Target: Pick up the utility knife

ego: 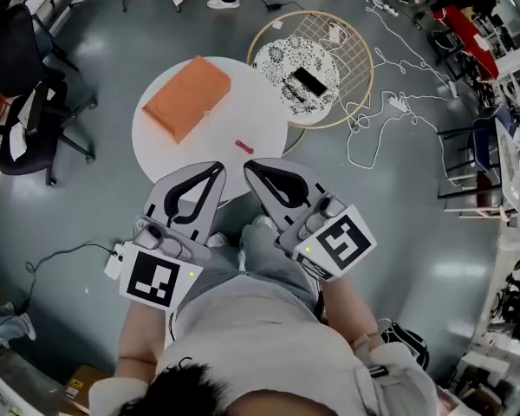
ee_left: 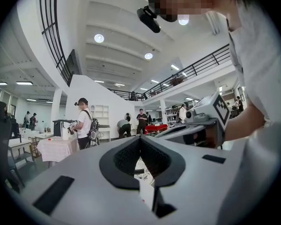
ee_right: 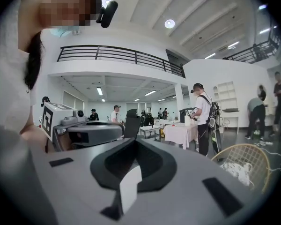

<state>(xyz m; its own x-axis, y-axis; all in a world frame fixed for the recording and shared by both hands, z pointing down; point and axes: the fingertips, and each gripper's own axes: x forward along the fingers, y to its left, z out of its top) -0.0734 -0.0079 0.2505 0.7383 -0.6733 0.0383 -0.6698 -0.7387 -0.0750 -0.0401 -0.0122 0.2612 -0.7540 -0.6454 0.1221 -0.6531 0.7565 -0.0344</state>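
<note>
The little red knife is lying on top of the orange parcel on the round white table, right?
Not quite. The knife isn't on top of the orange parcel. It lies on the bare round white table, apart from the parcel, which is on that table too. The head view shows this.

From my station, the left gripper (ego: 217, 170) and right gripper (ego: 251, 166) read as pale grey shells with black-lined, loop-shaped jaws. Each carries a white marker cube (ego: 156, 277) with black squares and a small green light (ego: 191, 274). The person carrying them wears a pale short-sleeved shirt (ego: 260, 336).
</note>
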